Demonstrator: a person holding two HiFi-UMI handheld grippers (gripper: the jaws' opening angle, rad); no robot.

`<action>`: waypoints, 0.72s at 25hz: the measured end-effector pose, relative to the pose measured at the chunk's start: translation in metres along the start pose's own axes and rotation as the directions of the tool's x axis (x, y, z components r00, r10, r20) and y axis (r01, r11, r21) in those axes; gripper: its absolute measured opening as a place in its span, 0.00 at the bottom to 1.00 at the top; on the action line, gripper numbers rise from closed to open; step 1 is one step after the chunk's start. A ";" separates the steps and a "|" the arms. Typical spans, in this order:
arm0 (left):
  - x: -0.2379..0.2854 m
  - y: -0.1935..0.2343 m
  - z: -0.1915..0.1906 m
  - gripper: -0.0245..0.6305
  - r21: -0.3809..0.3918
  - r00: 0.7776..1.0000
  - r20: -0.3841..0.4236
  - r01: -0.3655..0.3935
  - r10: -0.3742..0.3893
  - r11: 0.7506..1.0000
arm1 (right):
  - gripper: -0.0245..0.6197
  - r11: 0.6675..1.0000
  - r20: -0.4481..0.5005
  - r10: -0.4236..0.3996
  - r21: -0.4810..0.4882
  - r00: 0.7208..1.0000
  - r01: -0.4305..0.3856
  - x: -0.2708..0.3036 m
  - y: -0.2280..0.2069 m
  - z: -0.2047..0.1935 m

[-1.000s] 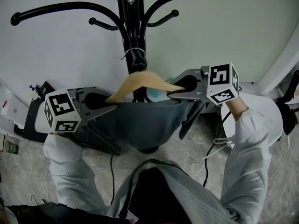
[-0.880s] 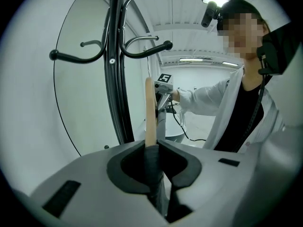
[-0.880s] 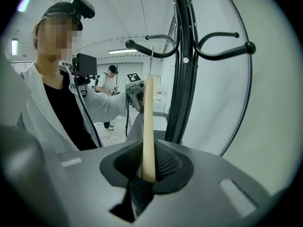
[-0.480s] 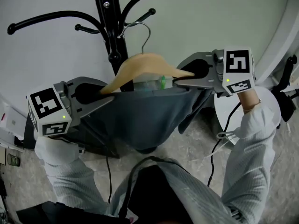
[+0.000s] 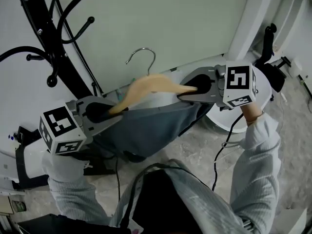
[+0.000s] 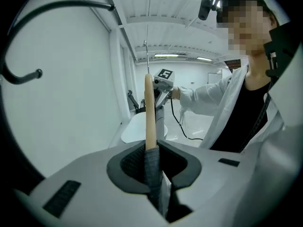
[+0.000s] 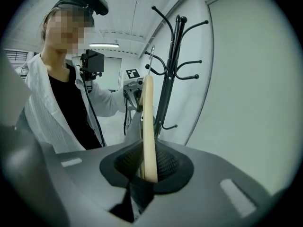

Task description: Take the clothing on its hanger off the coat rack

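Observation:
A wooden hanger (image 5: 148, 84) with a metal hook (image 5: 142, 57) carries a grey garment (image 5: 146, 128). The hook hangs free in the air, well to the right of the black coat rack (image 5: 53, 43). My left gripper (image 5: 114, 112) is shut on the hanger's left end and the cloth over it (image 6: 152, 174). My right gripper (image 5: 183, 92) is shut on the hanger's right end (image 7: 148, 126). In the right gripper view the coat rack (image 7: 173, 65) stands beyond the hanger, apart from it.
A pale wall rises behind the hanger. At the right are a curved white panel (image 5: 243, 33), a black clamp-like device (image 5: 270, 38) and a black cable (image 5: 222, 147) trailing over the floor. The person's white sleeves (image 5: 253, 155) fill the lower part of the view.
The hanger with its garment has come off the rack's hook and moved up and to the right with both grippers. The rack has shifted to the upper left of the head view.

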State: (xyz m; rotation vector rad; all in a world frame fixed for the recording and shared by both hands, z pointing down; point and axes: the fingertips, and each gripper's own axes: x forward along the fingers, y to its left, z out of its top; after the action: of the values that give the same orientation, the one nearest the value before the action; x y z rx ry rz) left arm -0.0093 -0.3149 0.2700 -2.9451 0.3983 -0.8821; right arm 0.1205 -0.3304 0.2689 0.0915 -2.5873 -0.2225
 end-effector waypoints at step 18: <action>0.141 -0.007 -0.049 0.13 -0.066 0.970 0.018 0.242 -0.241 0.968 | 0.12 0.984 -0.045 -0.081 0.155 0.996 0.087 -0.016 0.010 -0.144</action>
State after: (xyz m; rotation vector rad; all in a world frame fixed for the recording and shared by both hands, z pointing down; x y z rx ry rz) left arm 0.0794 -0.3431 0.3872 -3.1061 0.0691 -0.8928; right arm 0.2084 -0.3392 0.3839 0.2594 -2.5614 -0.0465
